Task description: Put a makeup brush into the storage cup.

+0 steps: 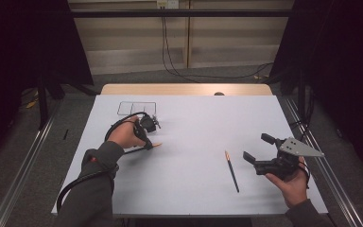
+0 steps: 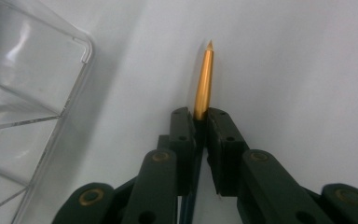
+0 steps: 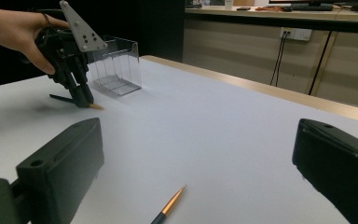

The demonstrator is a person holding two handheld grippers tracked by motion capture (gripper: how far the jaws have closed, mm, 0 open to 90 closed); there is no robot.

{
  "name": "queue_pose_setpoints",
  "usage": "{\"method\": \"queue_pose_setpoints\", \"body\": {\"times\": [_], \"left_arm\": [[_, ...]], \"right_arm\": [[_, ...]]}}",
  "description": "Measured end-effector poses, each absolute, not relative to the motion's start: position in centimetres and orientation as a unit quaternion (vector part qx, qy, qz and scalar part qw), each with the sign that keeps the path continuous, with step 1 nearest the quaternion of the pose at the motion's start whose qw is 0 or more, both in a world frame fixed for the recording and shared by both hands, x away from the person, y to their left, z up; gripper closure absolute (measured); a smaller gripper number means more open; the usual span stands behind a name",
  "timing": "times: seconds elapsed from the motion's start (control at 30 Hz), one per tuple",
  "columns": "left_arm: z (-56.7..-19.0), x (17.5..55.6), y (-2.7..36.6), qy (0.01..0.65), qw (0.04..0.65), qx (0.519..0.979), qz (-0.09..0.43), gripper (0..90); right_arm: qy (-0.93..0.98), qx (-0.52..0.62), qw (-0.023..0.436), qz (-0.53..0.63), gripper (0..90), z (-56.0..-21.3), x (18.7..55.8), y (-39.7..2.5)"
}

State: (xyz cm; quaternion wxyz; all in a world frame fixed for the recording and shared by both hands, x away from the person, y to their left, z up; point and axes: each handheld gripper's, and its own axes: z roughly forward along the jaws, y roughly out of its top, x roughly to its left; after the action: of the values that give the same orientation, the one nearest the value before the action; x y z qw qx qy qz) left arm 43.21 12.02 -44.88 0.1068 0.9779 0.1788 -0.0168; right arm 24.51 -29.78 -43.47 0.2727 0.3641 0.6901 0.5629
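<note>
My left gripper [image 2: 199, 114] is shut on a dark pen [image 2: 204, 77] just behind its gold, pointed tip. In the high view that gripper [image 1: 148, 144] points down at the white table [image 1: 194, 123], left of centre, and its pen [image 1: 157, 144] lies low and nearly flat. A second dark pen with a gold tip [image 1: 232, 171] lies on the table at the right. Just right of it my right gripper [image 1: 256, 146] is open, with nothing between its jaws. In the right gripper view this gripper [image 3: 198, 140] looks over that pen [image 3: 170, 207] towards the left gripper [image 3: 80, 95].
A clear plastic box with dividers [image 1: 137, 108] stands just behind the left gripper, also at the left in the left gripper view [image 2: 28, 93] and in the right gripper view [image 3: 116, 70]. Cables hang at the far wall [image 1: 170, 56].
</note>
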Motion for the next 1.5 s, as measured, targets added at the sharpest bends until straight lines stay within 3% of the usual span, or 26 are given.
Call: {"method": "queue_pose_setpoints", "body": {"times": [0.73, 1.43, 1.5], "left_arm": [[-44.7, 42.6, 13.0, 0.214, 0.145, 0.966, 0.007, 84.2], [-42.6, 42.6, 13.6, 0.28, 0.277, 0.919, 0.019, 84.2], [-42.2, 42.8, 13.7, 0.26, 0.269, 0.927, 0.025, 84.2]], "right_arm": [[0.69, 0.367, 0.272, 0.562, 1.5, -43.6, 24.6, -29.9], [0.691, 0.364, 0.269, 0.564, 1.5, -43.6, 24.6, -29.8], [0.691, 0.365, 0.269, 0.563, 1.5, -43.6, 24.6, -29.8]]}}
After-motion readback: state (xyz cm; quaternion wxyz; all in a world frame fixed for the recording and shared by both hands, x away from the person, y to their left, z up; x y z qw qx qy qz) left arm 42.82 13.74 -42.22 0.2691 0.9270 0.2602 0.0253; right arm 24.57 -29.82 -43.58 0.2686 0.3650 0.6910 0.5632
